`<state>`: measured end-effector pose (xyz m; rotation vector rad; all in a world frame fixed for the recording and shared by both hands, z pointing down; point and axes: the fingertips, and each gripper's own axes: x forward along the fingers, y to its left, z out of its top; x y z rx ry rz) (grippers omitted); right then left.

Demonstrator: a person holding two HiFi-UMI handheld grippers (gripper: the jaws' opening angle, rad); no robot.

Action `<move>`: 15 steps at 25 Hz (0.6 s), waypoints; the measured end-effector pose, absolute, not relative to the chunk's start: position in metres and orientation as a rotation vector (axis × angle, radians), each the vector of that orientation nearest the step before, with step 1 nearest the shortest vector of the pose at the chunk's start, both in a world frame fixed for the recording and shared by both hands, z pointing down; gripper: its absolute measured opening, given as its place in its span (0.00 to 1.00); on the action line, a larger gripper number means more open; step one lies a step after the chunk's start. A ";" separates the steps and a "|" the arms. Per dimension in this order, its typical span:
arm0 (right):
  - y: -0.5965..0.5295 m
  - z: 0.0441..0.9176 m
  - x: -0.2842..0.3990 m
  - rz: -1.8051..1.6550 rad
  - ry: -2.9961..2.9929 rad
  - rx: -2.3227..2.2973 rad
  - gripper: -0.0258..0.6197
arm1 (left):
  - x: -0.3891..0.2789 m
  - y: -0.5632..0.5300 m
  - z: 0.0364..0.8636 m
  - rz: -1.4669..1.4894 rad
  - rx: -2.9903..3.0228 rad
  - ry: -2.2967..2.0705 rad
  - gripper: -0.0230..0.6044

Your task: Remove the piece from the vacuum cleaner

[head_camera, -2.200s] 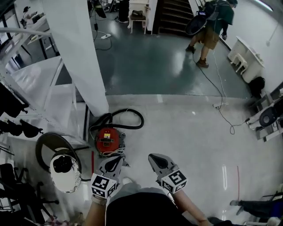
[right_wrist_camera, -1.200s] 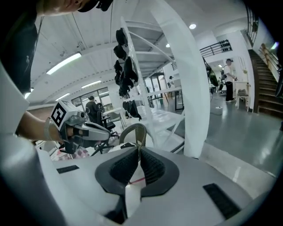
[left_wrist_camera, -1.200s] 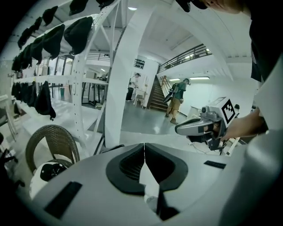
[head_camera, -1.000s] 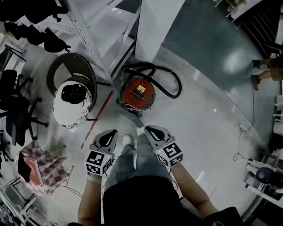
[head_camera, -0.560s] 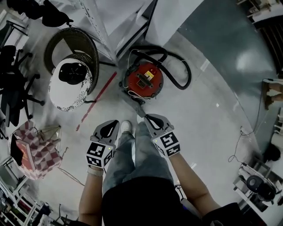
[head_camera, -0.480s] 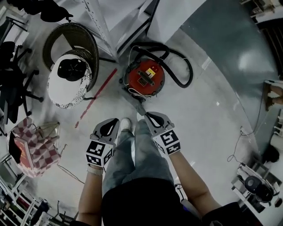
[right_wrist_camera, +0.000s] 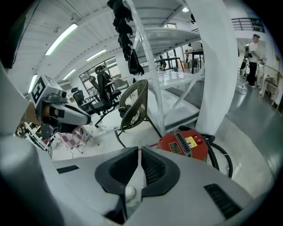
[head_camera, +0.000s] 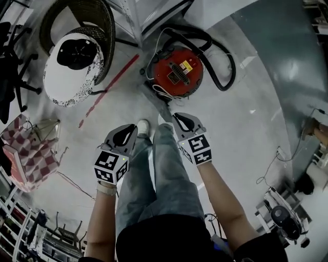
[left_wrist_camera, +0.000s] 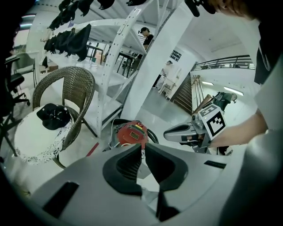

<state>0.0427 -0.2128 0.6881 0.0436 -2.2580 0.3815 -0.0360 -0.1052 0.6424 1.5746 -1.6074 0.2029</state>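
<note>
Red vacuum cleaner [head_camera: 179,72] sits on the floor just ahead of my feet, with its hose [head_camera: 226,64] looped behind. Can't tell which piece comes off; a grey part [head_camera: 155,102] juts toward me. Left tongs [head_camera: 130,130] and right tongs [head_camera: 177,117] are both closed and empty, held low, probably for approach. The wicker chair [head_camera: 100,15] beside it carries a cushion with a black cap [head_camera: 77,51].

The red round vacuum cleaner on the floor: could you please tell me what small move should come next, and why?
Probably bring the right gripper forward and down toward the red round vacuum cleaner, opening its fingers on the way. Both it and the left gripper hang beside the person's legs, short of the cleaner, with fingers together and empty, so nothing is gripped yet.
</note>
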 end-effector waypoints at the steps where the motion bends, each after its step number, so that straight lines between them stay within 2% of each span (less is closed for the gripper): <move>1: -0.212 0.698 0.042 0.385 -2.247 0.036 0.09 | -0.036 -0.104 0.651 0.197 1.562 -1.603 0.07; 15: -0.209 0.834 0.041 0.391 -2.073 -0.017 0.11 | -0.030 -0.076 0.757 0.174 1.456 -1.563 0.07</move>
